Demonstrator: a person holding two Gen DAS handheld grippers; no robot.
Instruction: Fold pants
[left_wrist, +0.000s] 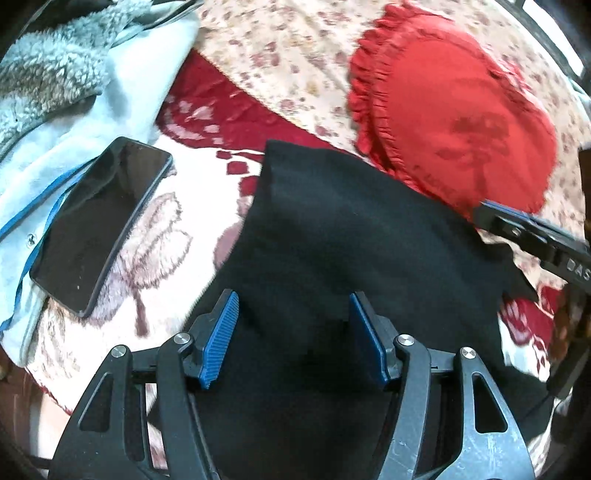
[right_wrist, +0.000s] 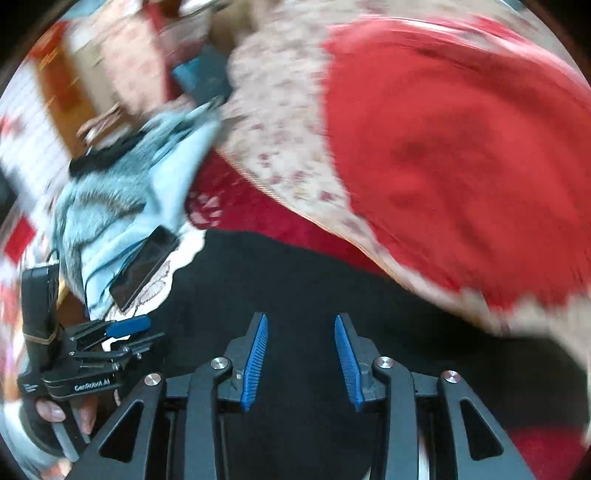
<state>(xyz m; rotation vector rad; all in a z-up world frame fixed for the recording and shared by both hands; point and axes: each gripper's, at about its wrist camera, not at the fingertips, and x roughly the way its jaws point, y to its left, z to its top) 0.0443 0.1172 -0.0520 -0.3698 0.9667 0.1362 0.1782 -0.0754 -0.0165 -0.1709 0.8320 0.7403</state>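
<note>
The black pants (left_wrist: 351, 236) lie flat on a red and white patterned blanket (left_wrist: 207, 192), folded into a broad strip. My left gripper (left_wrist: 293, 332) is open and empty just above their near part. The pants also fill the lower middle of the right wrist view (right_wrist: 303, 280). My right gripper (right_wrist: 301, 358) is open and empty above them. The right gripper also shows at the right edge of the left wrist view (left_wrist: 524, 225). The left gripper shows at the lower left of the right wrist view (right_wrist: 122, 332), held in a hand.
A black phone (left_wrist: 99, 221) lies left of the pants, on a pale blue fleece garment (left_wrist: 74, 92). A red frilled cushion (left_wrist: 454, 114) lies on a floral sheet (left_wrist: 280, 48) beyond the pants. The right wrist view is motion-blurred.
</note>
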